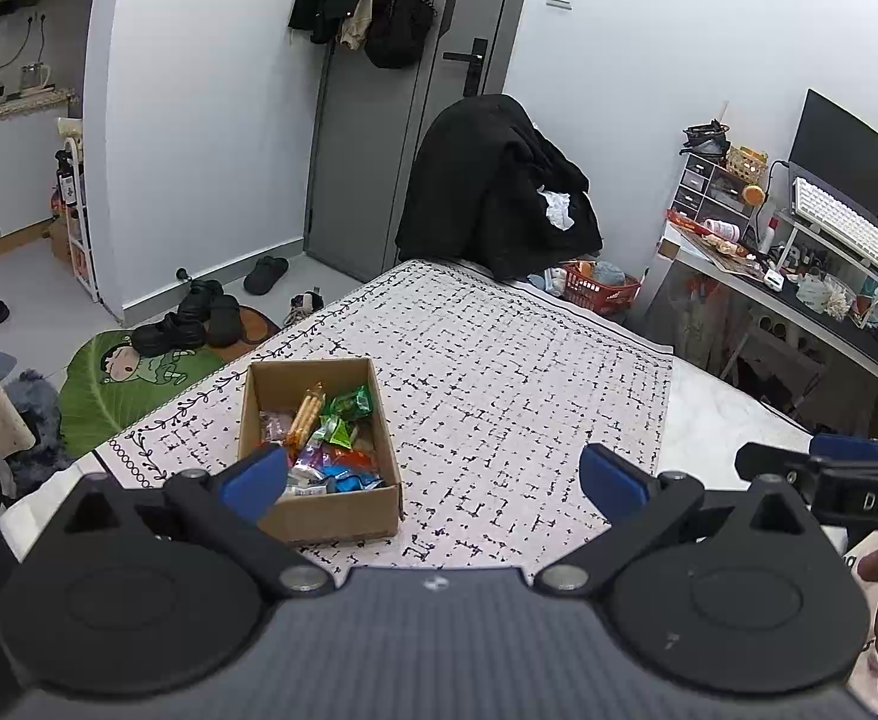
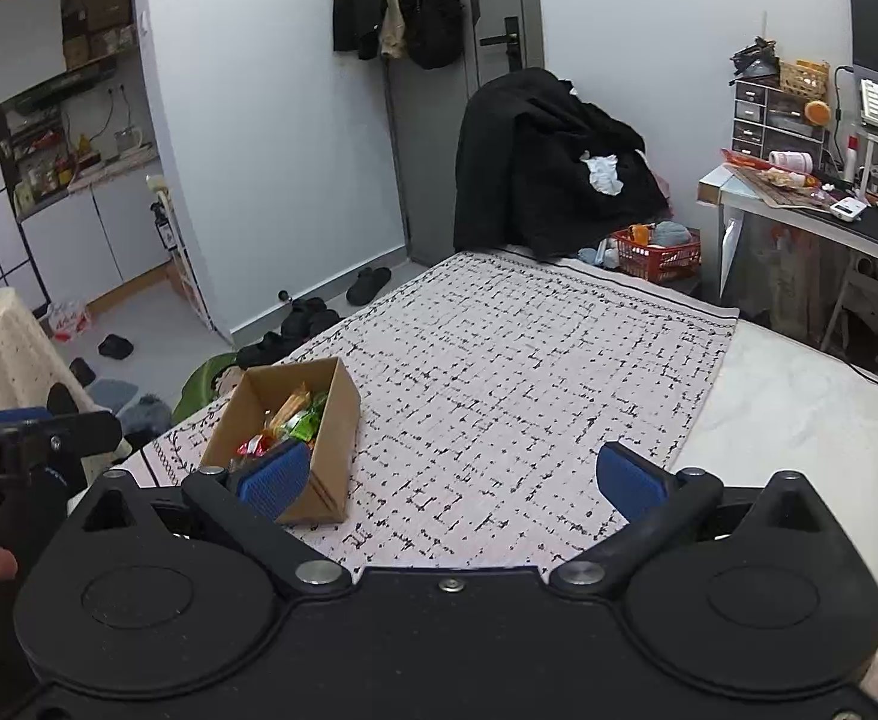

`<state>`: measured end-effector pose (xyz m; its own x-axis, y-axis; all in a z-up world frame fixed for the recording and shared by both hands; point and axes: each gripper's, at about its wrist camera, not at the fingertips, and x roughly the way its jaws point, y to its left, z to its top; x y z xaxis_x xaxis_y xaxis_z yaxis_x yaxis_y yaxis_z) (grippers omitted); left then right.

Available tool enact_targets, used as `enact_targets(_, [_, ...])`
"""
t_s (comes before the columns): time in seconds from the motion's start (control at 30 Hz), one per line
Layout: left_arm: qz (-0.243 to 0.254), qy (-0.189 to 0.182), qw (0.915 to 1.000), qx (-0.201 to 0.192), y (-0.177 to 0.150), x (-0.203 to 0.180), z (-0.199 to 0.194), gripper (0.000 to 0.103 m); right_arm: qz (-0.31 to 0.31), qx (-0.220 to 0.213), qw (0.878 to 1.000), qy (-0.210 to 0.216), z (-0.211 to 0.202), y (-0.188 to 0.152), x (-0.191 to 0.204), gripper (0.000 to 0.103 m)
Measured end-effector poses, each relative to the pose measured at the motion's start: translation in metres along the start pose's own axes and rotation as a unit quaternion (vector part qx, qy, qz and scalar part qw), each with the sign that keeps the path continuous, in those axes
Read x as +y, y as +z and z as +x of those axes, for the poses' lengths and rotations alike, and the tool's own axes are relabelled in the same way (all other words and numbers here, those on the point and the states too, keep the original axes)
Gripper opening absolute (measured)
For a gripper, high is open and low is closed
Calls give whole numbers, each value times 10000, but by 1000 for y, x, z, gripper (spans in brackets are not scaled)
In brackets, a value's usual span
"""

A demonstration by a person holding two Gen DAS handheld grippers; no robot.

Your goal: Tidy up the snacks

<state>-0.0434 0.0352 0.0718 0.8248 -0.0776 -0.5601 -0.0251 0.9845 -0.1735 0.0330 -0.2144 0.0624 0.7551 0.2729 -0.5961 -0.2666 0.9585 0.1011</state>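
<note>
**Snack box sits on patterned cover as both grippers hang empty**

Bedroom clutter frames the scene: a grey door [image 1: 379, 138] hung with coats, a chair draped in black clothing [image 1: 499, 186], shoes on the floor and a crowded desk [image 1: 799, 276] at right. On the bed, a white cover with black markings [image 1: 499, 360] carries an open cardboard box [image 1: 331, 510] filled with bright snack packets [image 1: 331, 438], green, orange, blue and purple among them.

From the left wrist camera, the left hand-held gripper [image 1: 433, 474] hangs spread wide with nothing between its blue pads, the box just behind its left pad; the packets lie plainly visible from above. From the right wrist camera, the right hand-held gripper [image 2: 454, 474] is likewise spread and empty, with the box [image 2: 319, 420] seen at its left from a lower angle, showing only a few wrappers. Only this view takes in the kitchen counter [image 2: 79, 180] at far left.
</note>
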Motion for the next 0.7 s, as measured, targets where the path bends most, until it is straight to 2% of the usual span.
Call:
enact_targets(0.2, [198,40,9998,79,-3,-1,4,103,57,99,9999,19,4,-3,3,103])
enact_targets(0.7, [193,70,9996,212,-7,3,8,103,81,175,9998,-14,6,-3,2,103])
